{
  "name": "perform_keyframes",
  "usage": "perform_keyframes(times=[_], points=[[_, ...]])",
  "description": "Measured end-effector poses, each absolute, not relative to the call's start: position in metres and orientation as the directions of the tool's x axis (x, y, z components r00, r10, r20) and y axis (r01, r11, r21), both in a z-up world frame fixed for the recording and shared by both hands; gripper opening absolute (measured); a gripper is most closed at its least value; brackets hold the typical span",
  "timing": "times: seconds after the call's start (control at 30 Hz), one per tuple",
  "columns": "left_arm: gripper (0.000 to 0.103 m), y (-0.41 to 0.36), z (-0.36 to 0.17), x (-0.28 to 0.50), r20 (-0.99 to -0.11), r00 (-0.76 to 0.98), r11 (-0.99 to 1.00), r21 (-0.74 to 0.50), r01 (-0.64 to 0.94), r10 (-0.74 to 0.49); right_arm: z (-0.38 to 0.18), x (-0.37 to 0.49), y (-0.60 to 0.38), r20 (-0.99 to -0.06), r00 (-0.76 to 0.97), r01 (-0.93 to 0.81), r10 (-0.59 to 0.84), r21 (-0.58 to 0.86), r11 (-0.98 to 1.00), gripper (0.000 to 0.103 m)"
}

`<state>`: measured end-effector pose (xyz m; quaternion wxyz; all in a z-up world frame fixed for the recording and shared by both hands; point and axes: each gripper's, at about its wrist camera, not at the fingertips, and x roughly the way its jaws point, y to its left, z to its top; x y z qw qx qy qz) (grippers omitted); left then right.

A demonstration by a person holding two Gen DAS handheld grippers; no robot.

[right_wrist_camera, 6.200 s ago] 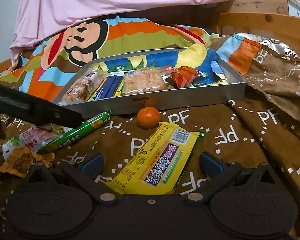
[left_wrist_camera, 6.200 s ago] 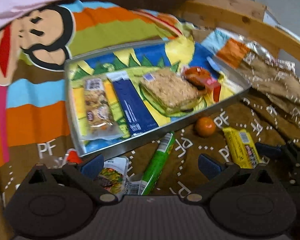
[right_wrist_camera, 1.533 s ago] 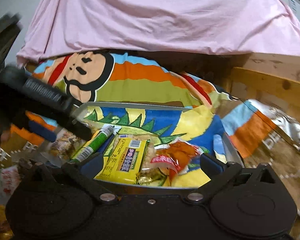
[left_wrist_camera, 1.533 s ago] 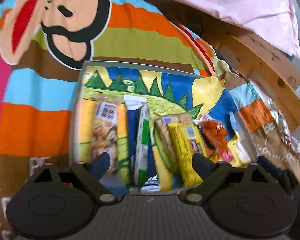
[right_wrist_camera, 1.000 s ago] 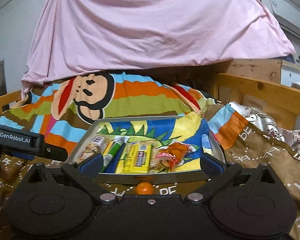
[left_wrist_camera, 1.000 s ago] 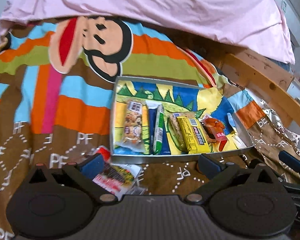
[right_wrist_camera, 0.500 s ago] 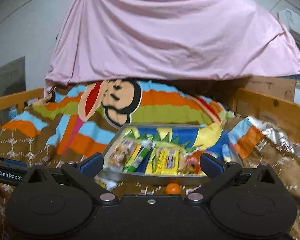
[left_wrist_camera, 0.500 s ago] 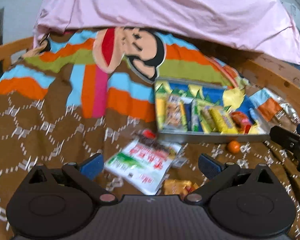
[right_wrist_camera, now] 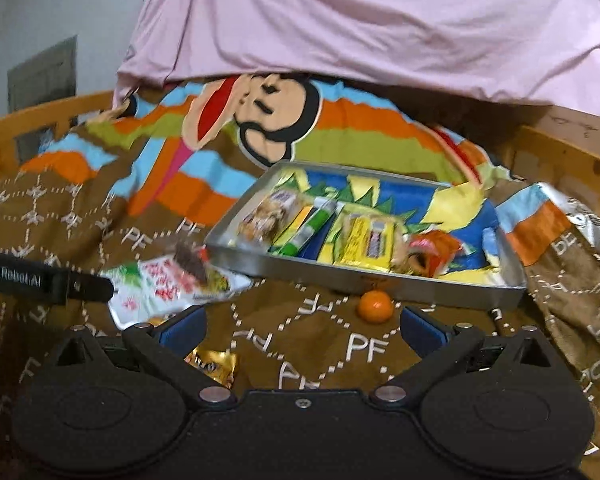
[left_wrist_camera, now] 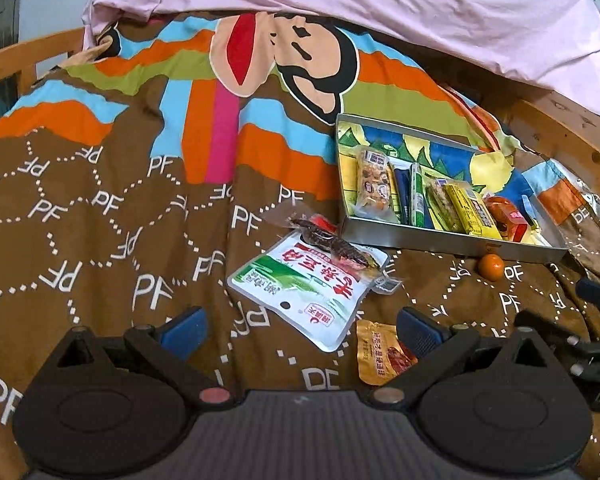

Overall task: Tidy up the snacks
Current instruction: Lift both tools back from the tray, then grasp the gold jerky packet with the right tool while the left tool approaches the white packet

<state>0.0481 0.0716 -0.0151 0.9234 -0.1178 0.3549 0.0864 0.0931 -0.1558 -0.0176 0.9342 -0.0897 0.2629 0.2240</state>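
Several snack packets lie side by side in the metal tray [left_wrist_camera: 440, 238] on the blanket [left_wrist_camera: 100, 208]. An orange [left_wrist_camera: 491, 267] touches the tray's near wall; a white pouch [left_wrist_camera: 308, 286] lies off its near-left corner. Left gripper [left_wrist_camera: 300, 326] and right gripper [right_wrist_camera: 302, 326] are both spread wide, empty.

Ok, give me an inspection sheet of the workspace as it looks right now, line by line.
Surface: brown patterned blanket, rumpled.
Job's things: metal tray holding snack packets in a row; white pouch, dark stick snack, gold packet and small orange on the blanket outside it.
Clutter: nothing seen.
Grippers: left gripper and right gripper both open, empty.
Cables: nothing seen.
Surroundings: pink sheet, wooden rail.
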Motion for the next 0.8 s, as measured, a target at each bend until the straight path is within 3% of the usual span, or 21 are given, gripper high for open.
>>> perform_keyframes(times=[0.8], points=[[0.103,0.071,-0.018,0.059,-0.705,0.706,0.954,-0.158,-0.253,0.07,-0.036,0.103,-0.154,-0.609,0.662,-0.497,0.437,0.079,0.864,0.102]])
